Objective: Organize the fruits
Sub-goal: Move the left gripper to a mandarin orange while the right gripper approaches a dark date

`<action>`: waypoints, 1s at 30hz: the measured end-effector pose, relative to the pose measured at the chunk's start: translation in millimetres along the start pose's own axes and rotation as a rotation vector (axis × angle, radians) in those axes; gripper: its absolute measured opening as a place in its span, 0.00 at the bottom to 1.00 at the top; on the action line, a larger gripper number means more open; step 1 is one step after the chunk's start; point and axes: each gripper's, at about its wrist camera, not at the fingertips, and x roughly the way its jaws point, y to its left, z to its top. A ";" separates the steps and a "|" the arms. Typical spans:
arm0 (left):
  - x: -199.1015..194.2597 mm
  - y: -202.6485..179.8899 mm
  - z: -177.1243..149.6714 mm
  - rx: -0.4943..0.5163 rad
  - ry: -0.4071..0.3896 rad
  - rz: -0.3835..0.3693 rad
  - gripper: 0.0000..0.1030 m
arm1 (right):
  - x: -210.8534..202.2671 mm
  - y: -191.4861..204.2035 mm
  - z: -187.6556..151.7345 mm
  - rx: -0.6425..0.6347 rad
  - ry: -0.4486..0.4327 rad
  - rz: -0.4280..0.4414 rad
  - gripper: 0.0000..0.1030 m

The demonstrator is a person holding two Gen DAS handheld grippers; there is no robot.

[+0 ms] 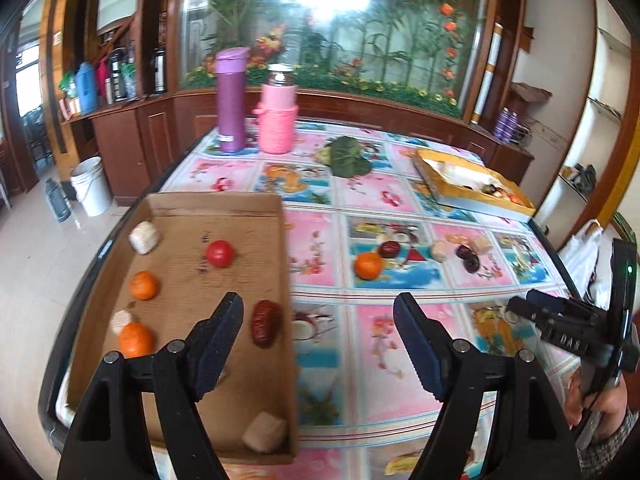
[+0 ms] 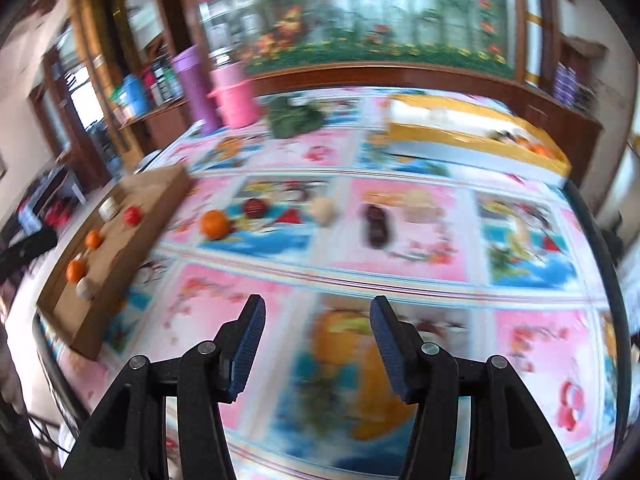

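A brown cardboard tray [image 1: 180,210] lies at the table's left; it holds a red tomato [image 1: 220,253], two oranges [image 1: 143,285], a red date [image 1: 264,323] and pale lumps [image 1: 142,237]. My left gripper [image 1: 318,312] is open and empty above the tray's right edge. On the cloth lie an orange [image 1: 368,265], a dark round fruit [image 1: 389,249], a pale lump [image 1: 440,251] and dark dates [image 1: 468,258]. My right gripper [image 2: 317,316] is open and empty over the near cloth, short of the orange [image 2: 214,224] and dates [image 2: 376,224]. The tray also shows in the right wrist view [image 2: 120,240].
A yellow box [image 1: 476,196] with some fruit sits at the far right. A purple flask [image 1: 231,100], a pink-sleeved bottle [image 1: 278,116] and a leafy green vegetable [image 1: 346,158] stand at the back. The right gripper's body [image 1: 576,332] shows at the left view's right edge.
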 end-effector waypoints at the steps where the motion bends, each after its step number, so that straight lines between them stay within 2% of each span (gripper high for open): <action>1: 4.0 -6.8 1.1 0.010 0.007 -0.011 0.75 | -2.9 -14.0 0.8 0.030 -0.003 -0.009 0.57; 5: 28.5 -35.3 7.3 0.044 0.044 -0.060 0.75 | -5.8 -52.3 6.3 0.121 -0.012 -0.032 0.58; 8: 50.1 -52.1 13.5 0.057 0.069 -0.076 0.75 | -2.0 -59.1 11.4 0.141 -0.008 -0.025 0.58; 14: 99.2 -65.6 23.1 0.037 0.106 -0.081 0.75 | 29.0 -46.6 27.5 0.115 0.023 -0.015 0.58; 19: 134.8 -61.2 24.6 0.012 0.131 -0.069 0.75 | 58.7 -37.1 41.5 0.102 0.023 -0.019 0.58; 25: 151.9 -50.9 27.3 -0.002 0.119 -0.083 0.74 | 89.9 -36.8 48.1 0.105 0.047 -0.018 0.56; 27: 153.8 -47.6 26.5 -0.009 0.103 -0.089 0.70 | 95.2 -36.5 47.5 0.090 0.050 -0.027 0.55; 29: 159.4 -44.5 24.4 -0.017 0.117 -0.098 0.54 | 95.8 -36.0 47.7 0.084 0.042 -0.032 0.55; 30: 162.4 -43.6 23.7 -0.019 0.128 -0.096 0.53 | 95.5 -36.0 47.7 0.085 0.038 -0.030 0.55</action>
